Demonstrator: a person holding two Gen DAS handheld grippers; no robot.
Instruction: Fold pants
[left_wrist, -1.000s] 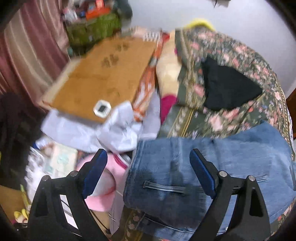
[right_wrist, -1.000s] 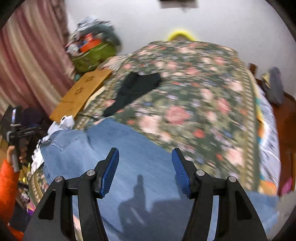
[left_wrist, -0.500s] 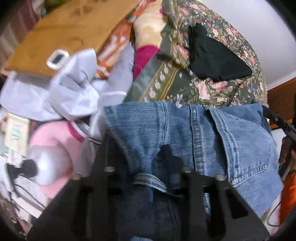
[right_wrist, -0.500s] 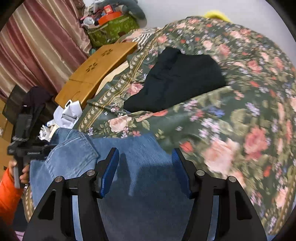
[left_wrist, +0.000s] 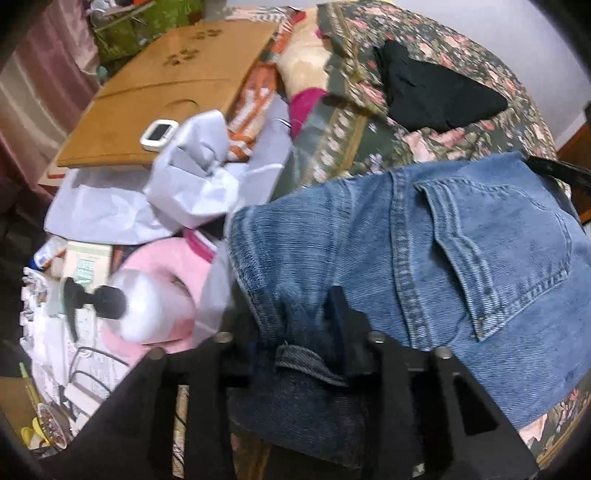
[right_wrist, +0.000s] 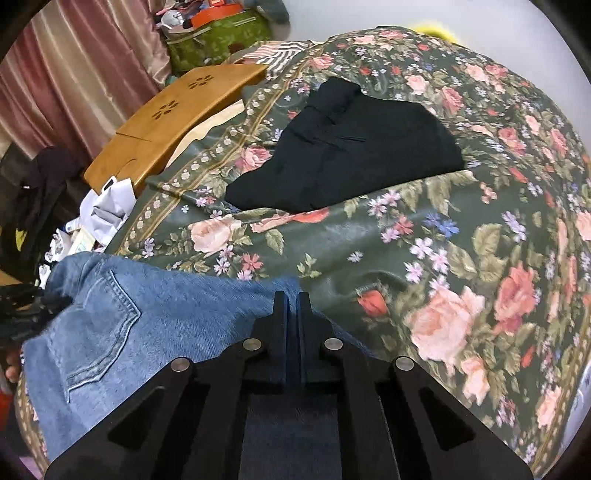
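Both grippers' fingers pinch the jeans (right_wrist: 155, 325) (right (right_wrist: 293, 299) pressed together, left (left_wrist: 295, 325) just reopening slightly around the waistband).

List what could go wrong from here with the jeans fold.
1. The left tool holds only a bunched bit of the jeans by the waistband; lifted, the denim may slip out.
2. The right tool, shut on the jeans' edge, grips little cloth, so the fold may come out uneven.
3. The jeans hang over the edge of the floral bedspread above the clutter, and could slide off.
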